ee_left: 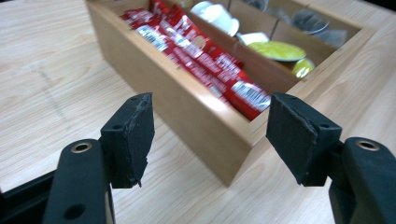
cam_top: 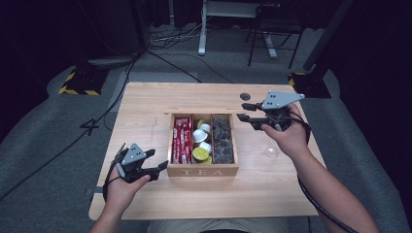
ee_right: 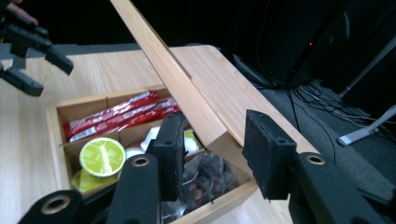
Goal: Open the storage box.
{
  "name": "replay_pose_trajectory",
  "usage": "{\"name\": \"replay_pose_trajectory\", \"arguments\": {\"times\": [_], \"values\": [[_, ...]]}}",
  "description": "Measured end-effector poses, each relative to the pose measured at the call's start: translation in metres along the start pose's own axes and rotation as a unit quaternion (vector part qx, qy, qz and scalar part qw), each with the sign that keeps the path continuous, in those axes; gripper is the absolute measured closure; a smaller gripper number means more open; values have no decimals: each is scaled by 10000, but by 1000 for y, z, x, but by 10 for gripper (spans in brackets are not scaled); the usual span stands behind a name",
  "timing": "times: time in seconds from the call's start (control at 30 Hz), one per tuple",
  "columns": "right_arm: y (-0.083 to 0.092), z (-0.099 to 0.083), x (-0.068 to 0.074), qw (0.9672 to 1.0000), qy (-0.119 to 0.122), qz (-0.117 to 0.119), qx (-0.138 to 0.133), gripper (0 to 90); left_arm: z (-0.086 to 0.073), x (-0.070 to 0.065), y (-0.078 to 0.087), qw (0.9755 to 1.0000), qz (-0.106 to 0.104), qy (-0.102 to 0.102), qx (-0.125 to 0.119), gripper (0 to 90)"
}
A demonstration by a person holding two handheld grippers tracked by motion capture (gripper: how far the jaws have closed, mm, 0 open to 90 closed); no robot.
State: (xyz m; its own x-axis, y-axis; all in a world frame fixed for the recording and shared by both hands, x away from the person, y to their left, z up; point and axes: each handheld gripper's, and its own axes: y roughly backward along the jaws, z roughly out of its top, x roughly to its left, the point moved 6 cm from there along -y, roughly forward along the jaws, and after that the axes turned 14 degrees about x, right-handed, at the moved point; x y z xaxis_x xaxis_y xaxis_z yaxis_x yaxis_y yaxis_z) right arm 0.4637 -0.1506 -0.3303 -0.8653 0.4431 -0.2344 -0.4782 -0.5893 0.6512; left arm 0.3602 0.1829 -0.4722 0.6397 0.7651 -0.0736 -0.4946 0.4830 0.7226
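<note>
The wooden tea box (cam_top: 203, 170) sits mid-table (cam_top: 145, 97), lid (ee_right: 175, 79) swung up and open. Inside: red sachets (cam_top: 181, 139) in the left compartment, white and yellow-green capsules (cam_top: 201, 145) in the middle, dark tea bags (cam_top: 222, 138) on the right. The right tongs (cam_top: 248, 112) are up at the far right corner, jaws either side of the lid's edge; can't really tell if the pads are actually pressing on it. The left tongs (cam_top: 160, 166) are spread with nothing between them, hanging just off the box's near left corner.
</note>
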Motion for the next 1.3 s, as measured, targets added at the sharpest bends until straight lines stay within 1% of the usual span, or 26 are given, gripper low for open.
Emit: {"name": "replay_pose_trajectory", "arguments": {"times": [0.03, 0.1, 0.13, 0.17, 0.2, 0.27, 0.3, 0.4, 0.43, 0.5, 0.53, 0.57, 0.6, 0.63, 0.67, 0.7, 0.83, 0.9, 0.93, 0.97, 1.0, 1.13, 1.17, 1.2, 1.23, 1.3], "values": [[0, 5, -6, 10000, -18, -6, -45, 599, -3, 1, 1, 9999, 93, -40, 36, 328], [-2, 10, -13, 9999, -54, 43, -112, 603, -6, 0, 2, 9999, 124, -40, 66, 328], [-2, 10, -13, 9999, -54, 43, -112, 603, -6, 0, 2, 9999, 124, -40, 66, 328], [-4, 15, -19, 9998, -108, 49, -157, 603, -10, 1, 3, 9999, 136, -29, 81, 328], [-4, 15, -19, 9998, -108, 49, -157, 603, -10, 1, 3, 9999, 136, -29, 81, 328], [-6, 21, -24, 9997, -158, 63, -188, 598, -12, 1, 4, 9998, 153, -14, 95, 328], [-7, 26, -28, 9997, -164, 31, -198, 592, -15, 1, 5, 9999, 106, 76, 108, 329], [-9, 32, -30, 9997, -139, -45, -173, 589, -16, 2, 6, 9998, 120, 84, 99, 331], [-10, 34, -32, 9997, -131, -91, -165, 588, -16, 2, 6, 9998, 107, 122, 85, 330], [-11, 37, -36, 9996, -173, -143, -185, 585, -17, 2, 6, 9998, 89, 138, 84, 330], [-13, 39, -42, 9992, -260, -144, -257, 582, -17, 3, 6, 9998, 88, 135, 86, 330], [-13, 39, -42, 9992, -260, -144, -257, 582, -16, 3, 5, 9998, 94, 139, 76, 330], [-15, 40, -48, 9987, -373, -117, -338, 577, -16, 3, 5, 9998, 98, 125, 87, 331], [-16, 41, -50, 9983, -440, -108, -365, 574, -16, 3, 5, 9998, 77, 138, 96, 334], [-16, 41, -50, 9983, -440, -108, -365, 574, -16, 3, 5, 9998, 77, 138, 96, 336], [-19, 44, -56, 9977, -534, -122, -399, 567, -15, 3, 4, 9998, 49, 140, 107, 337], [-26, 51, -66, 9973, -566, -305, -350, 553, -13, 3, 2, 9999, 12, 131, 108, 338], [-29, 54, -71, 9967, -640, -357, -348, 541, -13, 4, 1, 9999, 2, 133, 93, 338], [-29, 54, -71, 9967, -640, -357, -348, 541, -13, 4, 1, 9999, 2, 133, 93, 338], [-34, 56, -77, 9960, -719, -393, -365, 528, -12, 4, 0, 9998, -12, 153, 93, 337], [-34, 56, -77, 9960, -719, -393, -365, 528, -12, 4, 0, 9998, -12, 153, 93, 337], [-44, 59, -87, 9944, -883, -421, -403, 500, -12, 4, -2, 9998, -40, 135, 108, 337], [-48, 61, -92, 9932, -994, -433, -423, 485, -12, 3, -3, 9998, -74, 126, 124, 336], [-48, 61, -92, 9932, -994, -433, -423, 485, -12, 3, -3, 9998, -74, 126, 124, 336], [-51, 64, -97, 9920, -1105, -456, -417, 467, -11, 4, -4, 9998, -78, 127, 105, 336], [-55, 66, -100, 9913, -1140, -521, -396, 450, -11, 4, -4, 9998, -87, 149, 100, 336]]}}
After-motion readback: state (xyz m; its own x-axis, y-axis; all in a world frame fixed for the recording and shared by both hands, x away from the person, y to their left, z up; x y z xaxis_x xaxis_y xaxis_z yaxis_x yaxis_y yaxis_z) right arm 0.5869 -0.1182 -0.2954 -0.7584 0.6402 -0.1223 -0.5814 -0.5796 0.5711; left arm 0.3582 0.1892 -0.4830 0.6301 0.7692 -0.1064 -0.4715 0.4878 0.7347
